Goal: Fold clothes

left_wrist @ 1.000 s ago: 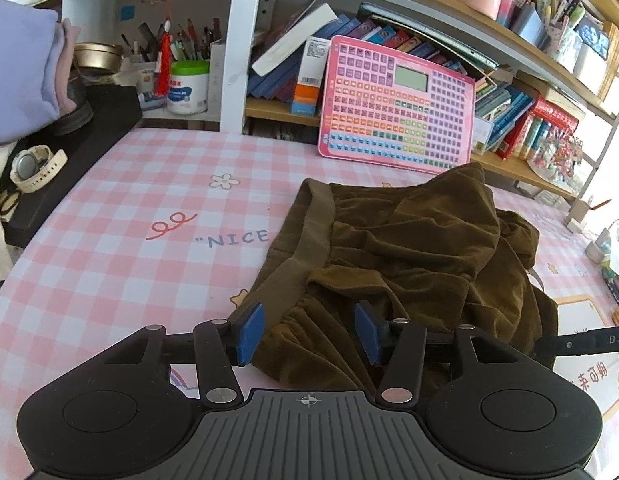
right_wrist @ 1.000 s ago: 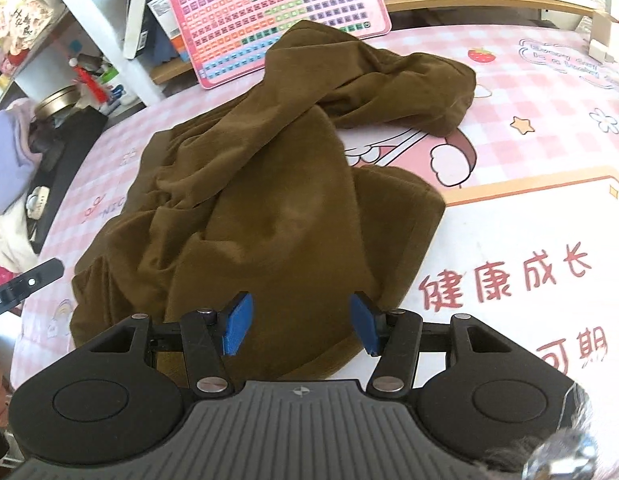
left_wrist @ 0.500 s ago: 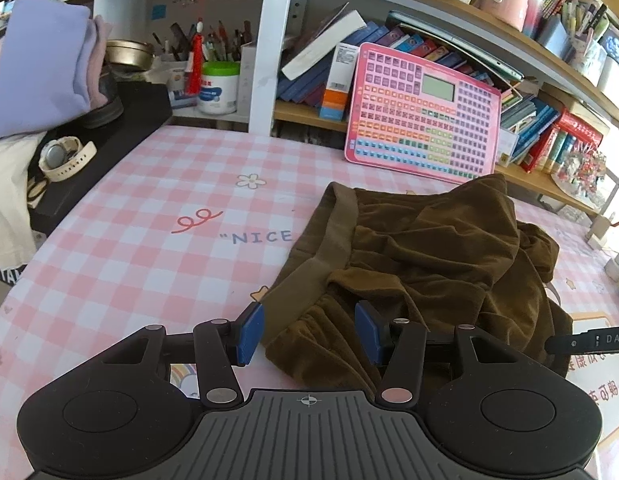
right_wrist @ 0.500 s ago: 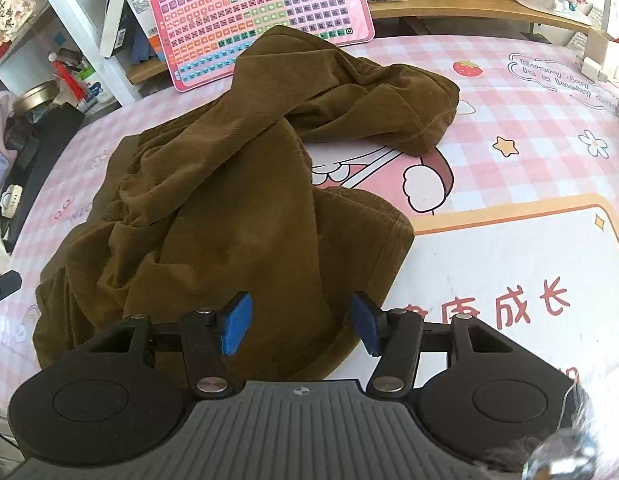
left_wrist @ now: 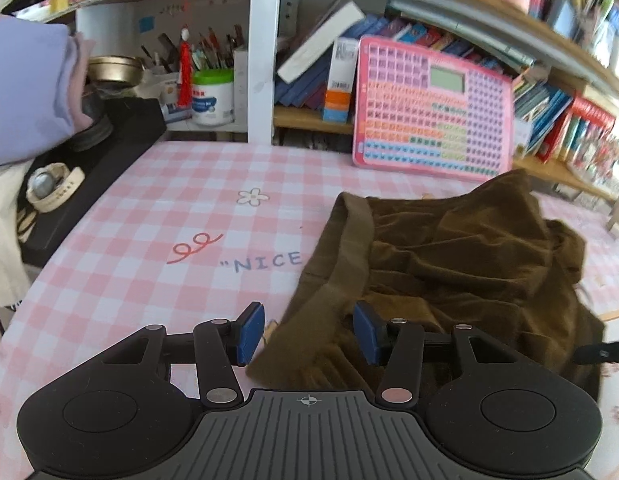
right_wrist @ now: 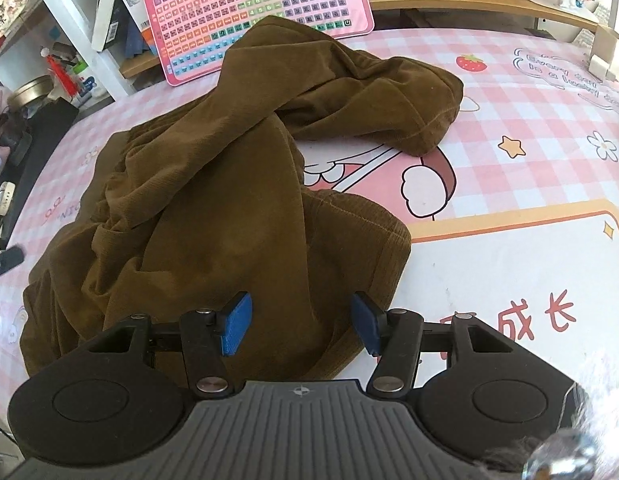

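while both claws stand spread, brown corduroy trousers (right_wrist: 237, 216) lie crumpled on the pink checked tablecloth (left_wrist: 157, 220).
left gripper (left_wrist: 308, 332): blue pads apart, gripping nothing, poised over the near waistband corner of the trousers (left_wrist: 441, 276); whether the pads touch the cloth cannot be told. to its left a watch (left_wrist: 49, 188) lies on a black board, partly blurred. right gripper (right_wrist: 301, 328): pads apart, poised over the near trouser leg hem, nothing pinched. one leg is bunched toward the pink keyboard toy (right_wrist: 253, 12), whose lower edge it hides. farther right, printed characters on the tablecloth (right_wrist: 549, 160) are cut off by the right gripper body.
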Demonstrator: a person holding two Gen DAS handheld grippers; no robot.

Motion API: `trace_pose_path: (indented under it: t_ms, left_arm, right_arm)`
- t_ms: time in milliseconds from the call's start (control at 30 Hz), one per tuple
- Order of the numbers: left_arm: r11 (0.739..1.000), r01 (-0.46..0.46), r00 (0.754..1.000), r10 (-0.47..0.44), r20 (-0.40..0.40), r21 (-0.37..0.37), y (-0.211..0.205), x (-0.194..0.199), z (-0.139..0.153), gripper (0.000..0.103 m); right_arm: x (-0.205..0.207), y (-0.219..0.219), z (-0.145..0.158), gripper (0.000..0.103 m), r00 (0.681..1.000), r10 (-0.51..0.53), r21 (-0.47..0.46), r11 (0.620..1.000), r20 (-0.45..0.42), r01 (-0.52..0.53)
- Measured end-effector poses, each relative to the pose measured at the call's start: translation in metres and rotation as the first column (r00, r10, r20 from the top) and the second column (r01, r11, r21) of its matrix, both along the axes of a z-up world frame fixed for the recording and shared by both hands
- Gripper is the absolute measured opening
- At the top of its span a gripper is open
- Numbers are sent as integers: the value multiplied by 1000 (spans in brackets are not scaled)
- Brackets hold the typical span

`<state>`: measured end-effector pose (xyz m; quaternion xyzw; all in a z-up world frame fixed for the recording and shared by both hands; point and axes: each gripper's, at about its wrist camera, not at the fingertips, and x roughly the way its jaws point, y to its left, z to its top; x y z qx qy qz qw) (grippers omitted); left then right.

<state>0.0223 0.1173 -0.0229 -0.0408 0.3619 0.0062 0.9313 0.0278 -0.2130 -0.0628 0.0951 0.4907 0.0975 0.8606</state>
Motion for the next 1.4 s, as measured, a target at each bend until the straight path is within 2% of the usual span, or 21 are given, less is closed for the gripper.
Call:
trace_pose_path:
  t_ms: [167, 333, 500, 533, 633, 667, 700, 733, 767, 867, 900, 1033, 1167, 1300, 1400]
  left_arm:
    - [997, 63, 996, -61, -64, 42, -6, 36, -18, 46]
    - [989, 143, 984, -140, -107, 23, -13, 61, -24, 44]
    - [980, 200, 969, -195, -151, 17, -24, 68, -26, 29]
    - [978, 210, 967, -206, -148, 15, -25, 65, -24, 17]
    - [974, 227, 968, -228, -107, -30, -24, 53, -10, 2]
    - [972, 232, 967, -236, -94, -45, -23, 49, -6, 2]
    - [974, 217, 973, -221, -62, -64, -20, 42, 3, 2]
    - [982, 167, 986, -167, 1, -93, -12, 30, 18, 2]
    - [986, 115, 993, -110, 51, -121, -3, 19, 31, 2]
    - [983, -45, 991, 66, 116, -176, 30, -8, 50, 2]
    - [984, -89, 989, 105, 99, -154, 42, -10, 45, 2]
    - [967, -242, 969, 236, -78, -79, 81, -9, -4, 2]
    - [962, -269, 960, 264, -98, -44, 88, -24, -24, 7]
    - [961, -268, 961, 263, -88, -60, 89, -30, -20, 11]
    - [963, -263, 962, 258, -88, -59, 89, -32, -17, 16]
  right_arm:
    - [-1, 2, -2, 51, 1000, -8, -11, 1000, 2, 8]
    - [-4, -1, -3, 46, 999, -33, -12, 999, 5, 33]
    - [-8, 0, -4, 43, 999, -45, -24, 999, 12, 45]
    - [-8, 0, -4, 39, 999, -46, -30, 998, 14, 47]
    - [-9, -3, -5, 20, 998, -65, -23, 998, 11, 66]
    - [-10, -5, -6, 14, 997, -75, -16, 997, 9, 75]
    - [-10, -7, -6, 11, 996, -83, -9, 996, 10, 83]
    - [-11, -9, -6, 5, 996, -91, -2, 996, 11, 92]
    - [-12, -10, -5, 4, 995, -98, 7, 995, 13, 97]
    - [-19, -13, -1, 3, 993, -112, 35, 993, 28, 111]
    - [-20, -12, 0, 3, 994, -103, 41, 994, 29, 102]
    - [-23, -3, 0, 3, 998, -64, 49, 997, 24, 63]
    - [-24, 6, -2, 3, 999, -36, 43, 998, 7, 36]
    - [-24, 6, -5, 4, 998, -61, 42, 997, -17, 62]
    - [-24, 3, -4, 10, 996, -85, 43, 995, -14, 86]
